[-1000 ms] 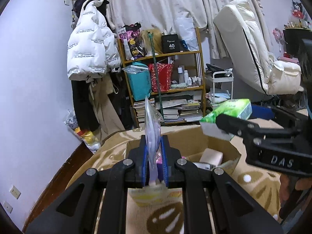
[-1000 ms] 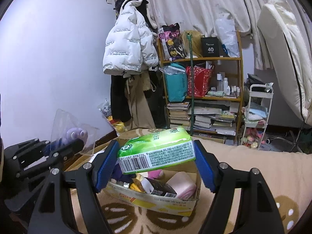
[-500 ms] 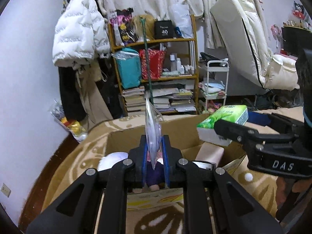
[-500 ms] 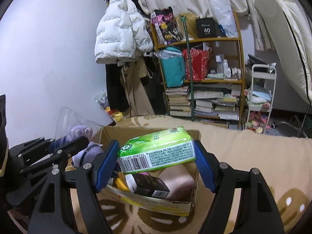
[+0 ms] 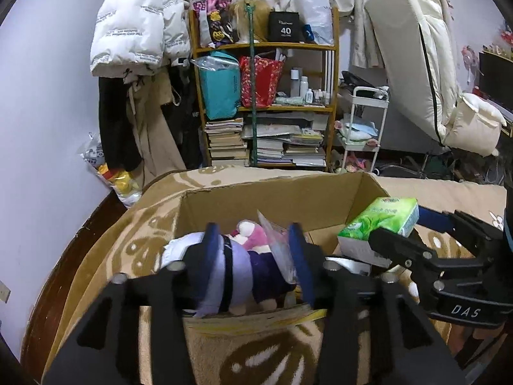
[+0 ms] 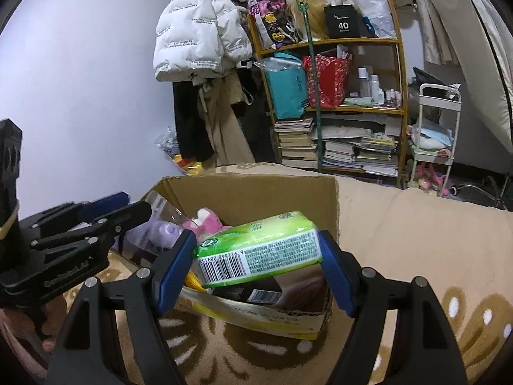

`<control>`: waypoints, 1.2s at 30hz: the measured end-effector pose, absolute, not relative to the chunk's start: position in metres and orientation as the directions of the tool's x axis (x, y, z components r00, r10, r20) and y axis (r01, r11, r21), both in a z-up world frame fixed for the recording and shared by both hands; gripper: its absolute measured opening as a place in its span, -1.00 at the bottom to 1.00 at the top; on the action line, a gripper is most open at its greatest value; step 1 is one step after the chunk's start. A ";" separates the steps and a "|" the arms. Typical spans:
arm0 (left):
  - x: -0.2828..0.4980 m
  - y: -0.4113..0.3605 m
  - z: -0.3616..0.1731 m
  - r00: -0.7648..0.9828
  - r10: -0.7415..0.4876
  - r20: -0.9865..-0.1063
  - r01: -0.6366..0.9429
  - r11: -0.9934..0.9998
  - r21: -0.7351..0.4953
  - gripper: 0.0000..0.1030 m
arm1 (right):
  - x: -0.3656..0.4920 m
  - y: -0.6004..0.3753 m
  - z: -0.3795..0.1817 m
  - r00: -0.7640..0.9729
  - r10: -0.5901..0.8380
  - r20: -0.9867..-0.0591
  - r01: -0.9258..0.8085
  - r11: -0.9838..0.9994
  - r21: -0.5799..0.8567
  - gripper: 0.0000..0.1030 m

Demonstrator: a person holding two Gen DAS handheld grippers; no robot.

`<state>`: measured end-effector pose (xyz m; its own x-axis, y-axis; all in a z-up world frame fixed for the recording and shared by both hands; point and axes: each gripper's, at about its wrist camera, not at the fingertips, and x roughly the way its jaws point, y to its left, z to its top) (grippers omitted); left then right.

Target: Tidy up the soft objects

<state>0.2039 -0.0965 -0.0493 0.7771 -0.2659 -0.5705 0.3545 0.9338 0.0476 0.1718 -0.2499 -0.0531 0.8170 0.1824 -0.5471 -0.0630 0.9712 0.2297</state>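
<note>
left wrist view: left tool (image 5: pixel 255 256) sits over the near-left part of the open brown cardboard box (image 5: pixel 272 194), jaws opening. the clear plastic bag with the purple plush toy (image 5: pixel 266 268) is between the blue pads but looks released, lying on the white and pink soft things already in the box. reads as a drop-off, bag let go low so it settles rather than falls. right tool visible at the right of the box, carrying the green plastic-wrapped tissue pack (image 5: pixel 381 219) above the box's right side.

right wrist view: right tool (image 6: pixel 258 264) pinches the tissue pack (image 6: pixel 256 250) by its short ends, barcode face toward the camera, pack tilted, hovering above the near-right part of the box (image 6: pixel 250 192). end-on grip probably keeps the soft pack from folding. box sits on a beige patterned blanket (image 6: pixel 416 240). judgement: pack goes in next.
</note>
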 end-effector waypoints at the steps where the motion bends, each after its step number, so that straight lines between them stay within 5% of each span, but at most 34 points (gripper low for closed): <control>1: 0.202 -0.095 -0.047 0.785 -0.262 -0.562 0.350 0.935 0.052 0.03 | 0.172 -0.250 -0.053 0.816 0.179 -0.550 -0.060 0.972 0.228 0.57; 7: 0.191 -0.088 -0.043 0.774 -0.272 -0.572 0.356 0.934 0.036 0.35 | 0.169 -0.252 -0.051 0.807 0.172 -0.565 -0.044 0.971 0.233 0.60; 9: 0.182 -0.085 -0.040 0.778 -0.275 -0.564 0.357 0.933 0.037 0.53 | 0.167 -0.252 -0.051 0.805 0.178 -0.566 -0.048 0.970 0.238 0.75; 16: 0.157 -0.074 -0.031 0.791 -0.257 -0.555 0.345 0.937 0.057 0.69 | 0.155 -0.251 -0.042 0.819 0.161 -0.551 -0.036 0.972 0.231 0.77; 21: 0.140 -0.061 -0.021 0.825 -0.213 -0.524 0.283 0.957 0.058 0.89 | 0.131 -0.247 -0.024 0.846 0.164 -0.507 -0.055 0.973 0.222 1.00; 36: 0.048 -0.031 0.011 0.880 -0.149 -0.450 0.228 0.965 0.126 0.99 | 0.061 -0.238 0.032 0.897 0.133 -0.421 -0.051 0.978 0.200 1.00</control>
